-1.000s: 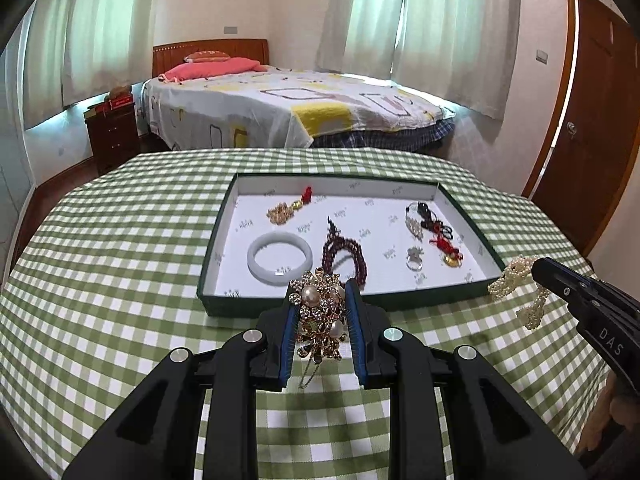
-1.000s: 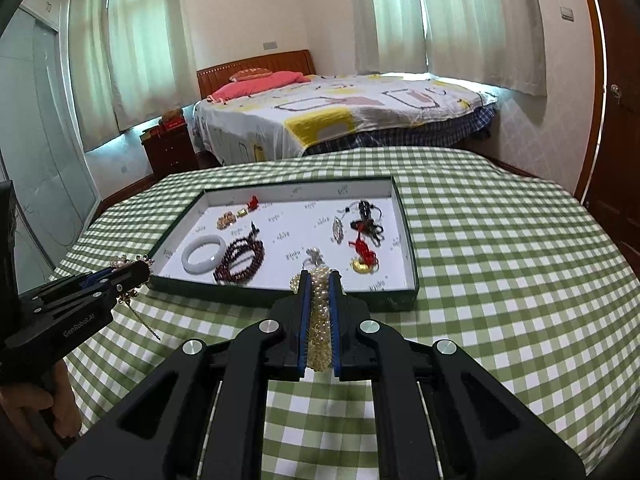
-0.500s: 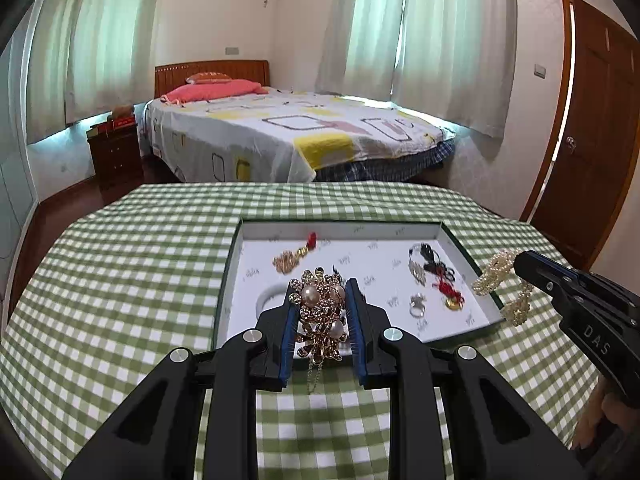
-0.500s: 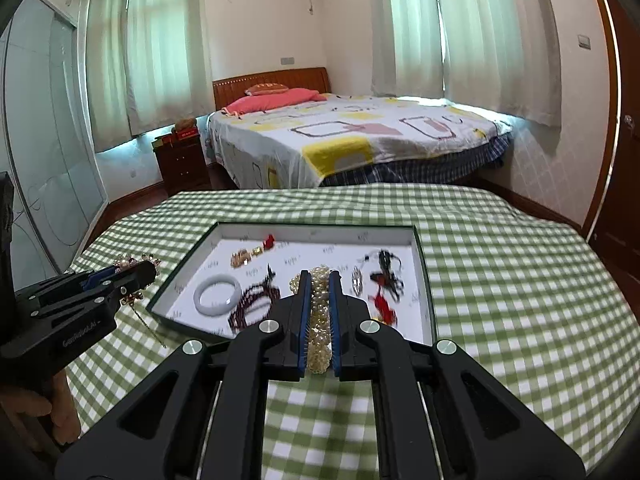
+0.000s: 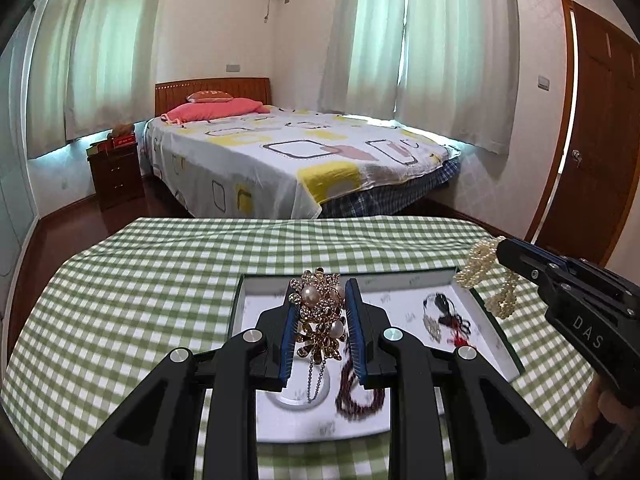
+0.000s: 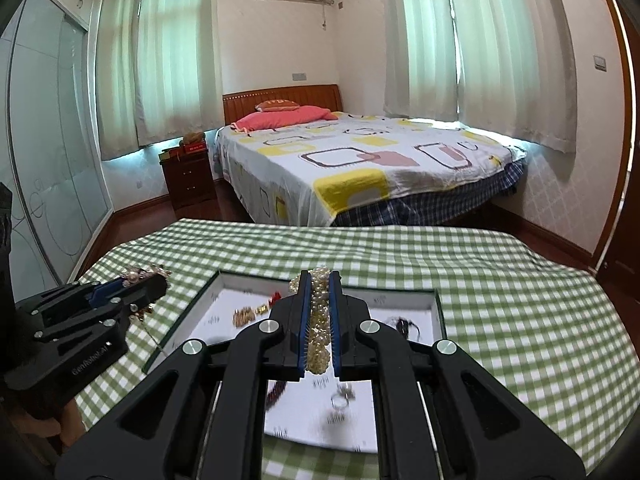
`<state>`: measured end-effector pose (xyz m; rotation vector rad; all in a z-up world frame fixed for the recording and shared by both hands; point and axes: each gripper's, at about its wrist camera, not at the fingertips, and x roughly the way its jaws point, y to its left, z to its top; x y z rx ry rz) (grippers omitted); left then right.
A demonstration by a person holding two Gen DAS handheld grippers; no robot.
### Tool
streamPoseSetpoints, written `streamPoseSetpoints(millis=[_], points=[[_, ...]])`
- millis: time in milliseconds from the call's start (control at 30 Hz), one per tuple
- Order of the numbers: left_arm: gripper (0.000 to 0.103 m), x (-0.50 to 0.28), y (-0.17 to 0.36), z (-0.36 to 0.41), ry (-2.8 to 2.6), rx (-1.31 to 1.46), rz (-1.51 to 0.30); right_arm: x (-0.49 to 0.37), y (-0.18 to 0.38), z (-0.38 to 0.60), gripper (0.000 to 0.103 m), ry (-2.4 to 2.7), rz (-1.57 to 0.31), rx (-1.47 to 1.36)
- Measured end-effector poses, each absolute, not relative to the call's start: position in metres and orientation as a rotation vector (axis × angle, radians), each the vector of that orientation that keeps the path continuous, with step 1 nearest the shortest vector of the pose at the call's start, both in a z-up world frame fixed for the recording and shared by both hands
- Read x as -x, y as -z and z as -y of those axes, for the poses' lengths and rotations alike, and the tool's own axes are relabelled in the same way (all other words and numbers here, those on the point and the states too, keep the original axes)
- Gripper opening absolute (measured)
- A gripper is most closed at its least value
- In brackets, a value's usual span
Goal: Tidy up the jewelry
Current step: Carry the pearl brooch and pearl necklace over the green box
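My left gripper [image 5: 321, 296] is shut on a gold brooch with pearls [image 5: 320, 312], its chain dangling over the tray. The green-rimmed white tray [image 5: 496, 332] lies on the checked table and holds a dark red bead bracelet [image 5: 352, 398], a pale bangle partly hidden under the fingers, and a black and red piece [image 5: 448, 320]. My right gripper [image 6: 319, 280] is shut on a pearl strand [image 6: 319, 320], also held above the tray [image 6: 438, 308]. In the left wrist view the right gripper [image 5: 500, 250] shows at the right with the pearl strand [image 5: 486, 276] hanging from it.
The green and white checked tablecloth [image 5: 140, 300] covers a round table. Behind it stand a bed [image 5: 300, 156], a dark nightstand [image 5: 116, 172] and a wooden door [image 5: 592, 152] at the right. A hand [image 5: 600, 408] grips the right tool.
Both grippers have risen and moved forward over the tray, each still carrying its piece. The view has tilted up, showing more of the room.
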<state>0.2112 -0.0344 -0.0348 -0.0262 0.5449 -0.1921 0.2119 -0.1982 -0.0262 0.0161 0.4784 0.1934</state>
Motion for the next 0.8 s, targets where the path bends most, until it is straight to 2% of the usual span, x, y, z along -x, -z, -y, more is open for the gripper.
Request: streamPoseSetpoints(millis=[300,567,800], points=[[0.024,-0.260,0.050,0.047,0.178,0.008,-0.573,-0.259,0.040,0.190,0.009,-0.207,-0.520,-0.006],[0.024,-0.304,0.104,0.058,0.156,-0.020,-0.745,-0.299,0.093,0.191,0.009,-0.199,-0.659,0.000],[0.024,-0.314,0.127,0.064,0.149,-0.029,-0.844,-0.316,0.121,0.194,0.009,-0.191,-0.769,0.000]])
